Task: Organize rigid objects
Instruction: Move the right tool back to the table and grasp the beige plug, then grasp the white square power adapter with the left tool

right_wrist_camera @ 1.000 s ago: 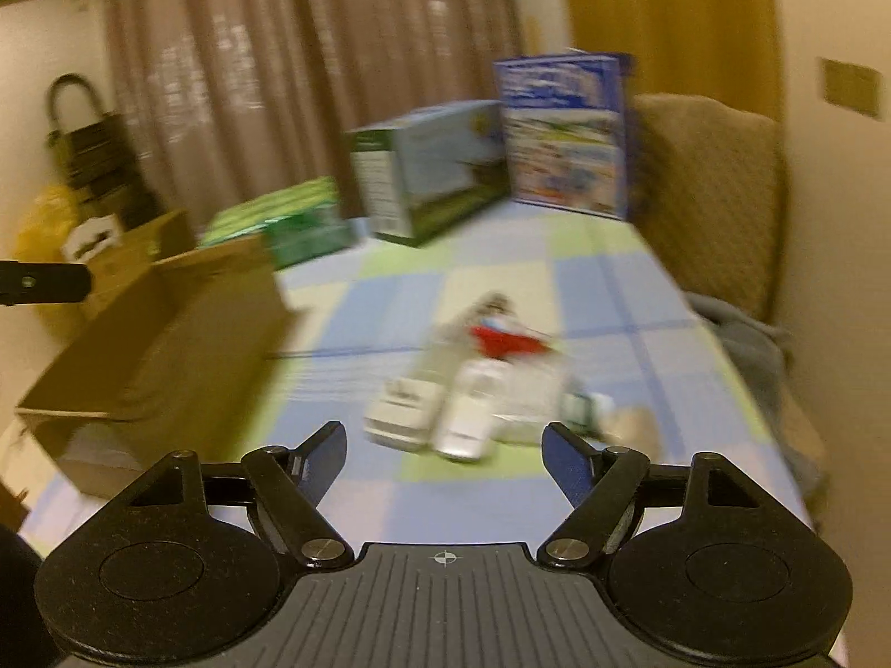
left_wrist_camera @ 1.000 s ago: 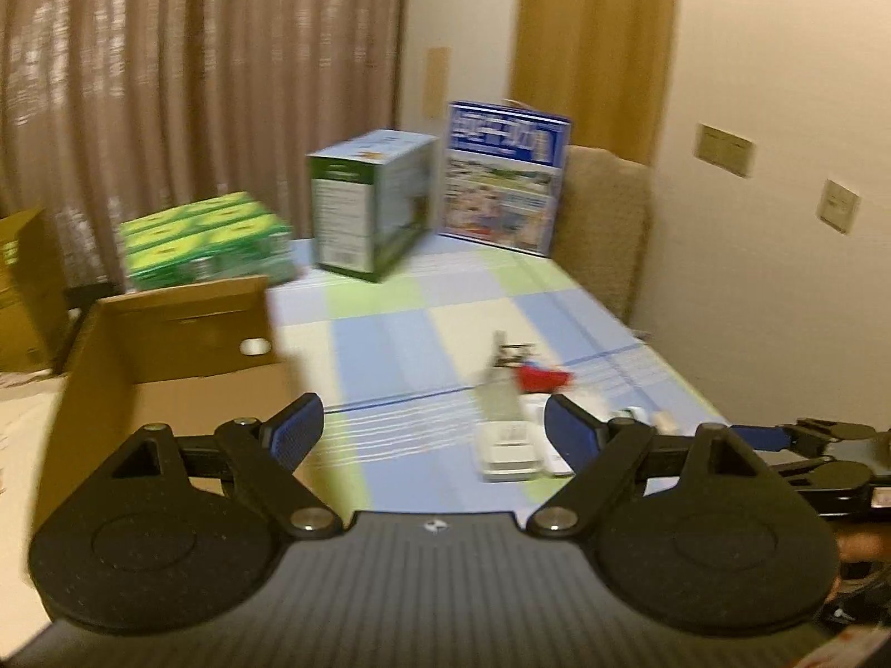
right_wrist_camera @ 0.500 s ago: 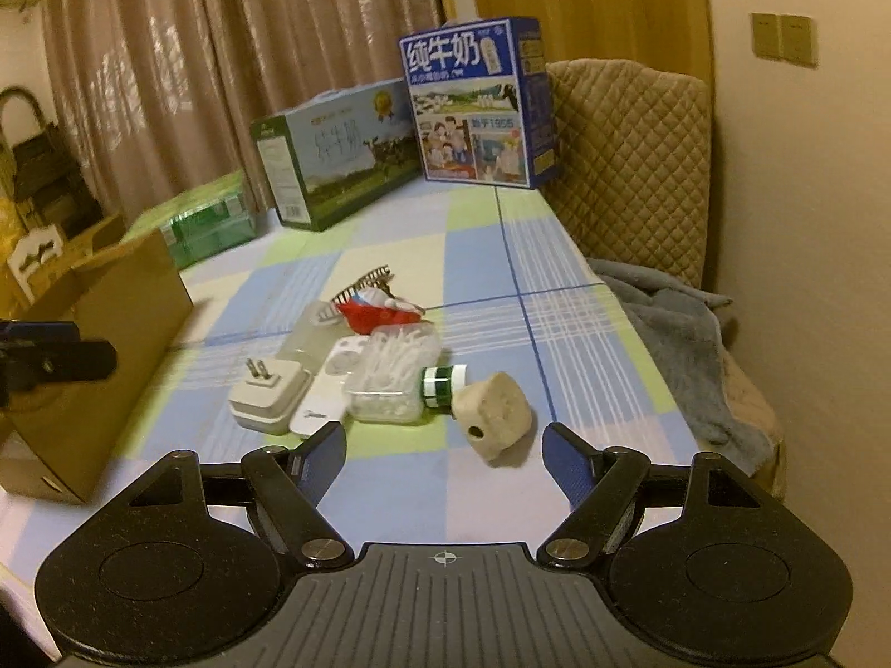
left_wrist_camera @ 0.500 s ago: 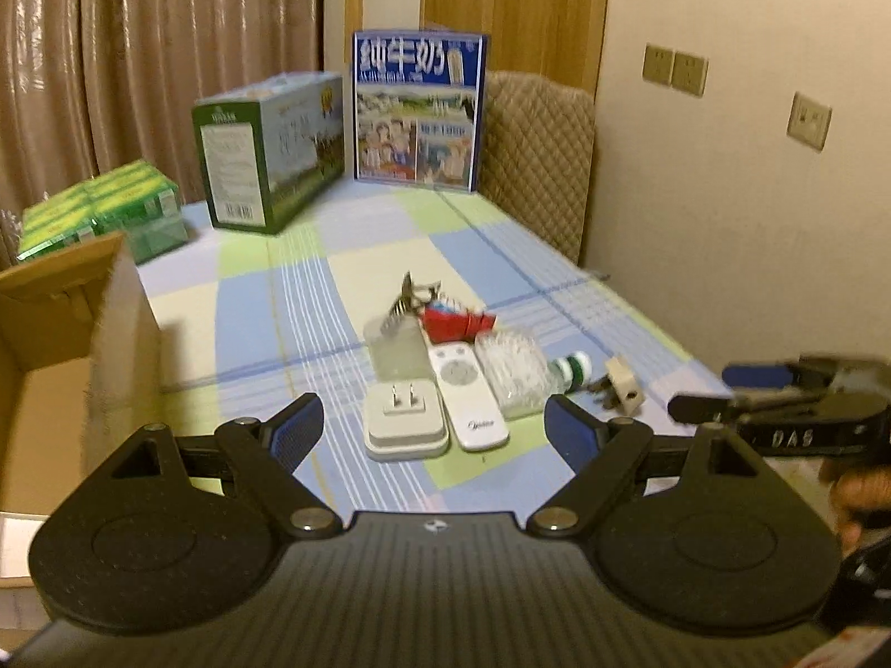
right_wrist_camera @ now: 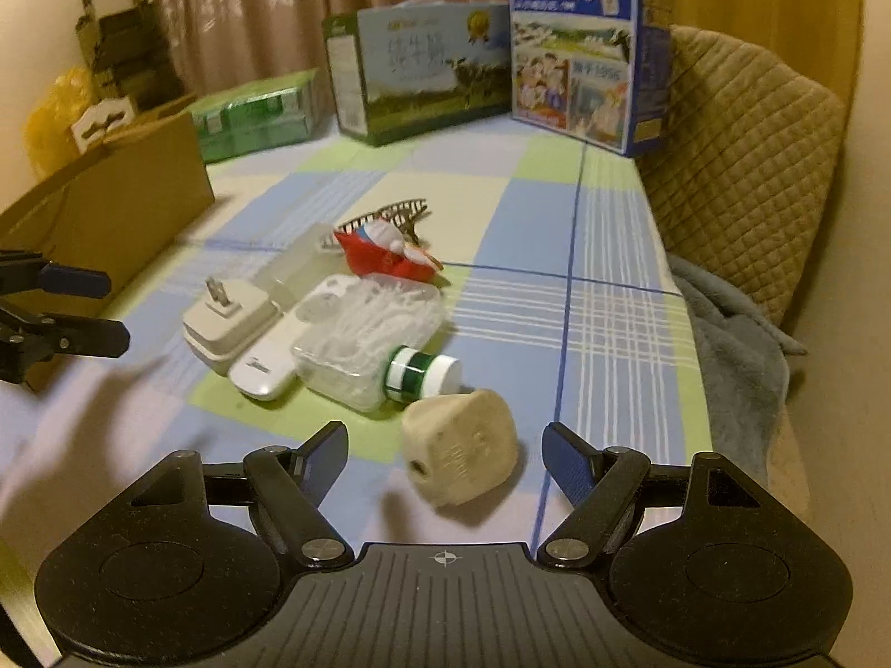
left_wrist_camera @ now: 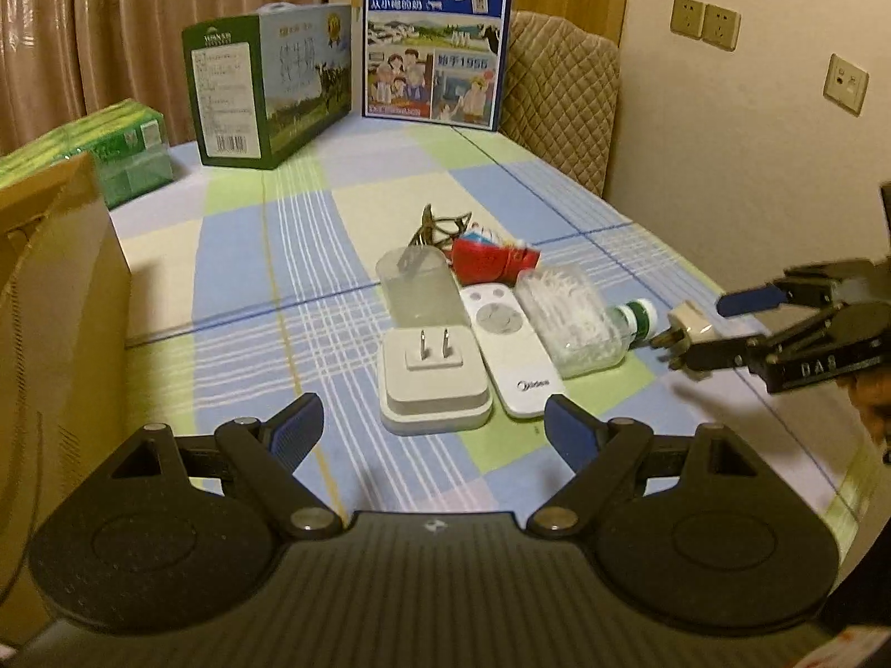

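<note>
Both sets of jaws stand wide apart and hold nothing. The left gripper (left_wrist_camera: pixel 434 426) hangs just short of the charger (left_wrist_camera: pixel 431 376), which lies prongs-up at the near end of the pile. The right gripper (right_wrist_camera: pixel 445 456) frames the beige plug (right_wrist_camera: pixel 459 453), which sits apart from the pile, just beside the charger's neighbours: remote (left_wrist_camera: pixel 512 353), clear tub (left_wrist_camera: pixel 568 323) and green-capped bottle (right_wrist_camera: pixel 426 373). The red toy (left_wrist_camera: pixel 493 261) lies beyond the charger. The cardboard box (left_wrist_camera: pixel 50 300) stands well left of the charger, probably the bin for sorting. Each gripper seems lined up on its nearest item, so that the two need not cross.
</note>
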Demonstrator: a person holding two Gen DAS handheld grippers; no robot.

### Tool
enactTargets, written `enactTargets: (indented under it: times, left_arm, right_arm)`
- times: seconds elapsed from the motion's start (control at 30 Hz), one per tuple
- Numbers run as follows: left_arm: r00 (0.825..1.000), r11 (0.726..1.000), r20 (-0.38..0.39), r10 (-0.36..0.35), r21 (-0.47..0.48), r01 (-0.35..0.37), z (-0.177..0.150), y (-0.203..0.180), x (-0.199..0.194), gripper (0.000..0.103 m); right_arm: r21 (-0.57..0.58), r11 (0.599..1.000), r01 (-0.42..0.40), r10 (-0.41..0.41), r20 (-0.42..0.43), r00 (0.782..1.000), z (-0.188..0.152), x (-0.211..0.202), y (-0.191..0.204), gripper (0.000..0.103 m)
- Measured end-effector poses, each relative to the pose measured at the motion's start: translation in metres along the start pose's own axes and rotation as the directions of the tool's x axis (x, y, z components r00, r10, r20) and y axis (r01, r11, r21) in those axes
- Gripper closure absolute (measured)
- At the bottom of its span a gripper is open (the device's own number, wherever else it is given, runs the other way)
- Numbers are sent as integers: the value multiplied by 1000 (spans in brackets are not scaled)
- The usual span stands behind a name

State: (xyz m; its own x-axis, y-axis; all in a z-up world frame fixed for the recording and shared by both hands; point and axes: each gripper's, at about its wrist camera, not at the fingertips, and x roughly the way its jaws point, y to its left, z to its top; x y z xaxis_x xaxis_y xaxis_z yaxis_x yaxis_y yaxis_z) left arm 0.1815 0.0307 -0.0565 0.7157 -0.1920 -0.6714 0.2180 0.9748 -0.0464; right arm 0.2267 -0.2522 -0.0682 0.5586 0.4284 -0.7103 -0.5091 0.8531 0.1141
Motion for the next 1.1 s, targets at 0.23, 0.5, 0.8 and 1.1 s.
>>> enactTargets:
  times: [0.23, 0.5, 0.8, 1.1]
  left_arm:
    - [1000, 1000, -7, -20, -8, 20, 0, 4, 14, 19]
    - [999, 999, -19, -34, -9, 34, -2, 4, 23, 19]
    - [999, 999, -22, -31, -13, 30, -3, 5, 28, 19]
    - [1000, 1000, -17, 26, 16, -26, 1, -1, 53, 30]
  right_arm:
    - [-37, 996, -87, 85, -31, 996, 0, 22, -17, 30]
    - [-42, 990, -132, 130, -46, 990, 1, 30, -25, 43]
    - [28, 996, -85, 87, -78, 993, 3, 20, -3, 53]
    - [175, 984, -30, 31, -4, 1000, 11, 10, 29, 53]
